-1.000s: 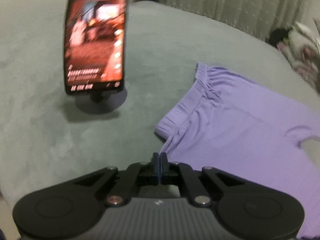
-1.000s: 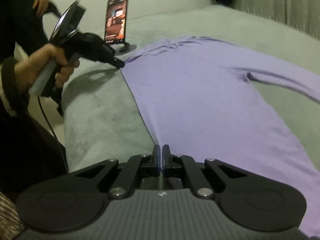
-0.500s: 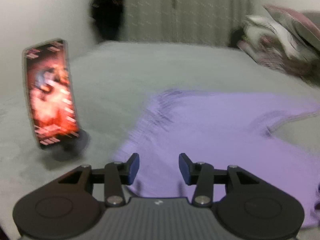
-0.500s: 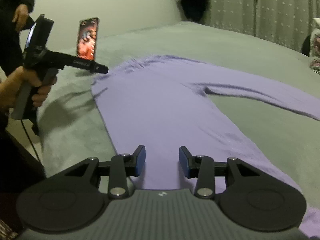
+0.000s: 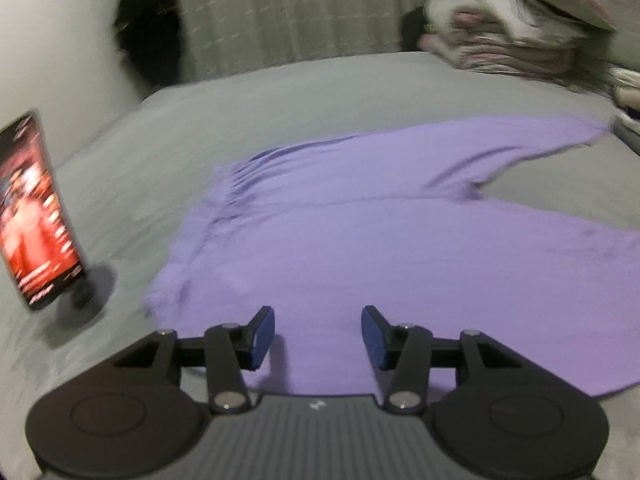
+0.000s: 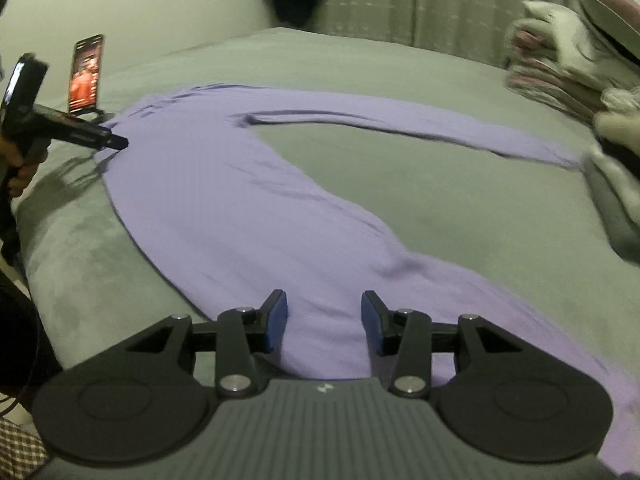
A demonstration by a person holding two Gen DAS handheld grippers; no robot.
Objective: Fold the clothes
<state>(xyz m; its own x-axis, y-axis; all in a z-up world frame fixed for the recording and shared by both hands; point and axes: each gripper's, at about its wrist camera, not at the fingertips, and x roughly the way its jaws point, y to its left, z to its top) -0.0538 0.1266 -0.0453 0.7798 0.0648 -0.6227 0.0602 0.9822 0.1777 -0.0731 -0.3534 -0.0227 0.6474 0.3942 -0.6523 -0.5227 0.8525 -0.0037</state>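
Two blue pads stand well apart on the left gripper [image 5: 318,334], with nothing between them; in the left wrist view it hovers low over the waist end of the purple trousers [image 5: 400,248], which lie flat on the grey bed [image 5: 280,100]. The gathered waistband [image 5: 236,184] is nearest the phone on its stand [image 5: 34,212], which sits upright on the bed just beside the garment, probably propped there so the person can watch it while working. One leg runs off toward the pile of bedding [image 5: 512,36] at the far side, the other toward the right edge, so the legs lie splayed in a V, not laid one on the other.

From the right wrist view, the right gripper [image 6: 324,322] is likewise spread and empty, poised above the lower part of the near leg [image 6: 328,280]. The far leg [image 6: 400,120] stretches toward the bedding. The left gripper shows at the far left, held by a hand [image 6: 20,160], its tip close over the waist corner. I judge the pair are set at opposite ends of one long edge so that edge can be lifted evenly.
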